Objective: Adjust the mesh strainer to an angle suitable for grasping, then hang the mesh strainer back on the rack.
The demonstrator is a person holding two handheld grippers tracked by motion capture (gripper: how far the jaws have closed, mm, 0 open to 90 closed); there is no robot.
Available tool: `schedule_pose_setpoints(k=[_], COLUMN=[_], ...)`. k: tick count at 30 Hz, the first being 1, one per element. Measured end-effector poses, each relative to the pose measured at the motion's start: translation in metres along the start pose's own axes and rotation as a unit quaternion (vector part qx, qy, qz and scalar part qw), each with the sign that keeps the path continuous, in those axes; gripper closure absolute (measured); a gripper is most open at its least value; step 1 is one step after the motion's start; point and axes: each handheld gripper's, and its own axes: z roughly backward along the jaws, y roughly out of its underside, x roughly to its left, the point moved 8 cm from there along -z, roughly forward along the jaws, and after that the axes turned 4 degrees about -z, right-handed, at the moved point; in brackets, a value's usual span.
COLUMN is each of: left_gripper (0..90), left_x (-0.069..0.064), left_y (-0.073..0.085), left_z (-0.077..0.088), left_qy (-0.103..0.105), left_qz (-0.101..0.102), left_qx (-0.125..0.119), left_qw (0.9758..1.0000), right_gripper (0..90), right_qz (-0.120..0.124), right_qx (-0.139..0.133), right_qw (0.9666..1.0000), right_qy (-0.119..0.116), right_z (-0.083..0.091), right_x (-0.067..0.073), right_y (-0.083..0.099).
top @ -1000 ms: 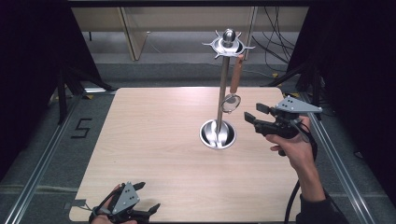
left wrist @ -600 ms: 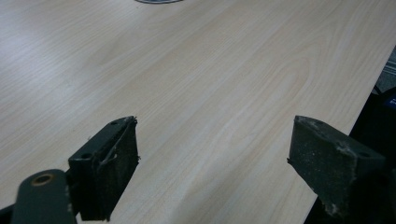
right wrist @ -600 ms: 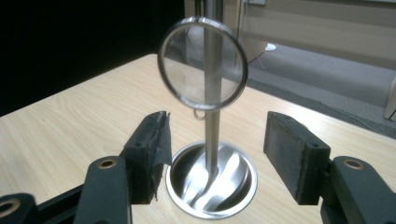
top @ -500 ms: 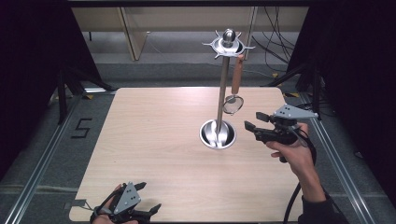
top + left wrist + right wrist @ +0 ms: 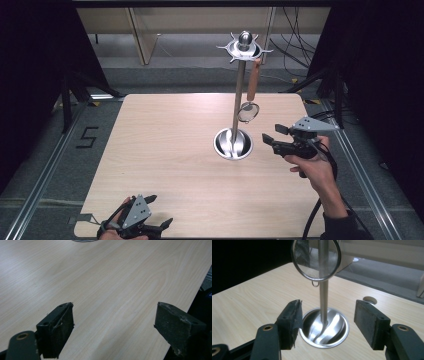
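Strainer (image 5: 248, 111) hangs by its brown handle (image 5: 253, 80) from a hook on the stand (image 5: 239, 95), mesh ring beside the pole and clear of the round base (image 5: 233, 143). Stand sits toward the far right part of the table (image 5: 165, 150).

Right gripper (image 5: 270, 137) sits just right of the base, near the right edge, pointed at the pole. Jaws wide apart, nothing between them. In the right gripper view the strainer ring (image 5: 316, 258) is above and ahead of the pads (image 5: 291, 322), not touching.

Left gripper (image 5: 152, 220) is at the near edge, left of centre, well away from the stand. Jaws spread wide, empty; only bare wood between its pads (image 5: 58, 332).

Read: the strainer's place on the hook looks settled, with nothing gripped. Either hanging is done, or a pick-off hasn't started. Can't tell which from this alone. If picking, approach and grasp remain.
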Motion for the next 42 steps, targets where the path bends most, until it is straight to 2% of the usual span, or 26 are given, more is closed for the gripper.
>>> schedule_pose_setpoints(k=[2,3,5,6,8,10,12,14,15,16,17,19,20,23,25,26,27,28,29,32,33,35,36,38,41,42], left_gripper=[15.0,15.0,15.0,14.9,15.0,15.0,15.0,15.0,15.0,15.0,15.0,15.0,14.9,15.0,15.0,15.0,15.0,15.0,15.0,14.9,15.0,15.0,15.0,14.9,15.0,15.0], left_x=[0.001,0.001,0.000,0.002,0.003,0.003,0.002,0.001,0.001,0.001,0.002,0.002,0.001,0.002,0.001,0.001,0.002,0.002,0.002,0.001,0.000,0.001,0.001,0.000,0.001,0.000], left_y=[-0.001,-0.001,0.000,-0.001,0.001,0.001,0.000,0.000,0.000,0.002,0.001,0.001,-0.001,0.000,-0.001,0.001,0.002,0.001,0.000,-0.001,0.000,0.001,0.000,0.000,0.000,0.000], left_z=[-0.001,-0.001,0.000,0.001,0.002,0.001,0.001,0.001,0.001,0.002,0.002,0.002,0.000,0.001,0.000,0.001,0.002,0.002,0.001,0.001,0.002,0.003,0.002,0.001,0.002,0.001], left_qy=[-0.004,-0.005,-0.001,-0.006,-0.003,-0.006,-0.005,-0.001,-0.001,-0.001,-0.002,-0.003,-0.002,-0.007,-0.001,-0.001,-0.002,-0.005,-0.006,-0.005,-0.003,-0.003,-0.006,-0.006,-0.006,-0.005], left_qz=[0.000,0.000,0.001,-0.007,-0.014,-0.012,-0.003,-0.005,-0.005,-0.014,-0.019,-0.014,-0.001,-0.008,-0.007,-0.006,-0.014,-0.016,-0.013,-0.009,0.001,-0.004,-0.008,-0.001,-0.005,0.000], left_qx=[-0.006,-0.006,-0.001,-0.002,0.003,0.002,-0.003,0.001,0.001,0.010,0.009,0.008,-0.008,-0.002,-0.007,0.005,0.011,0.007,0.001,-0.007,-0.006,0.001,-0.006,-0.006,-0.006,-0.006], left_qw=[1.0000,1.0000,1.0000,1.0000,0.9999,0.9999,1.0000,1.0000,1.0000,0.9998,0.9998,0.9999,1.0000,0.9999,0.9999,1.0000,0.9998,0.9998,0.9999,0.9999,1.0000,1.0000,0.9999,1.0000,1.0000,1.0000], right_gripper=[37.5,36.5,35.6,34.9,34.5,34.1,33.5,32.5,32.0,32.1,32.0,31.3,31.3,30.8,30.7,30.6,30.5,30.5,30.4,30.3,30.2,30.2,30.2,30.2,30.1,30.1], right_qz=[0.006,-0.003,0.005,0.007,0.007,0.005,0.000,0.008,0.002,0.005,0.010,0.011,0.011,0.011,0.007,0.008,0.008,0.010,0.017,0.015,0.021,0.015,0.017,0.019,0.015,0.015], right_qx=[-0.003,0.013,0.013,0.020,0.032,0.033,0.051,0.067,0.077,0.085,0.086,0.098,0.096,0.111,0.106,0.116,0.113,0.121,0.119,0.120,0.123,0.124,0.126,0.124,0.124,0.124], right_qw=[1.0000,0.9999,0.9999,0.9998,0.9994,0.9994,0.9986,0.9975,0.9967,0.9961,0.9960,0.9947,0.9949,0.9934,0.9940,0.9928,0.9932,0.9921,0.9923,0.9922,0.9916,0.9917,0.9913,0.9916,0.9917,0.9917], right_qy=[0.006,0.001,-0.003,-0.004,-0.009,-0.007,-0.011,-0.023,-0.025,-0.025,-0.023,-0.030,-0.027,-0.028,-0.027,-0.030,-0.028,-0.032,-0.032,-0.032,-0.035,-0.031,-0.033,-0.032,-0.033,-0.033], right_z=[-0.002,-0.004,-0.009,-0.009,-0.014,-0.017,-0.021,-0.023,-0.023,-0.024,-0.025,-0.027,-0.028,-0.030,-0.033,-0.032,-0.033,-0.033,-0.034,-0.035,-0.036,-0.036,-0.036,-0.037,-0.037,-0.037], right_x=[-0.001,0.001,0.001,0.001,0.002,0.002,0.006,0.008,0.010,0.012,0.012,0.015,0.015,0.015,0.015,0.015,0.016,0.016,0.016,0.017,0.016,0.016,0.016,0.017,0.018,0.018], right_y=[0.001,0.007,0.010,0.012,0.018,0.020,0.028,0.032,0.036,0.038,0.040,0.044,0.046,0.051,0.053,0.055,0.056,0.057,0.057,0.058,0.059,0.060,0.060,0.062,0.063,0.063])
